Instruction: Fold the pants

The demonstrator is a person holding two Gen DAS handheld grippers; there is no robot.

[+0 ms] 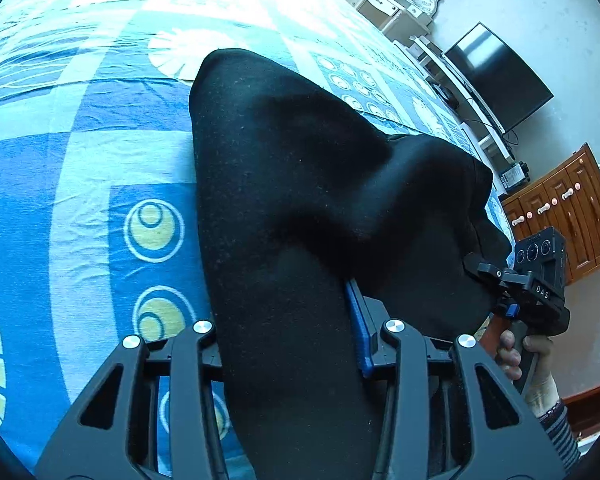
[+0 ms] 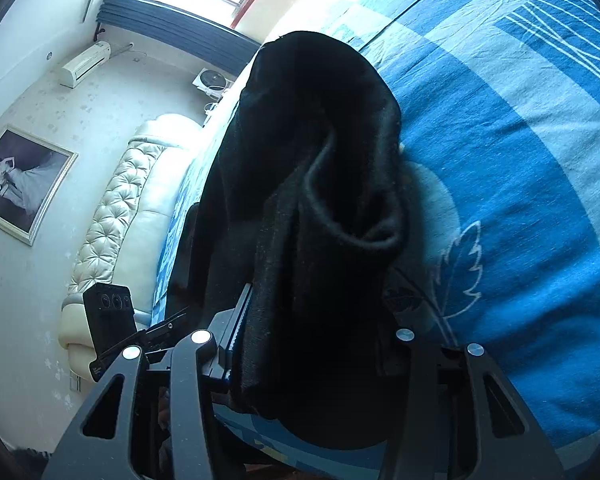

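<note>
**Black pants gripped at both ends above the bed**

The black pants [image 1: 300,208] are seen draped over a blue patterned bedsheet [image 1: 80,184], with the far part resting on the sheet and the near part lifted into the tongs; in the left wrist view the left gripper [image 1: 296,344] is closed on a thick fold of the cloth, one blue pad [image 1: 360,332] being pressed against the fabric; the right gripper [image 1: 476,264] is seen at the right of that same view, its tips buried in another edge of the pants, and a hand [image 1: 516,356] is wrapped around its handle.

In the right wrist view the pants [image 2: 320,200] are bunched between the right gripper [image 2: 308,352] fingers, which are clamped on the cloth; the left gripper [image 2: 156,332] is partly shown at the lower left, its tips hidden behind the fabric; the bedsheet [image 2: 520,140] is spread on the right, and a cream padded headboard [image 2: 116,208] and a framed picture [image 2: 20,184] are seen on the left.
</note>
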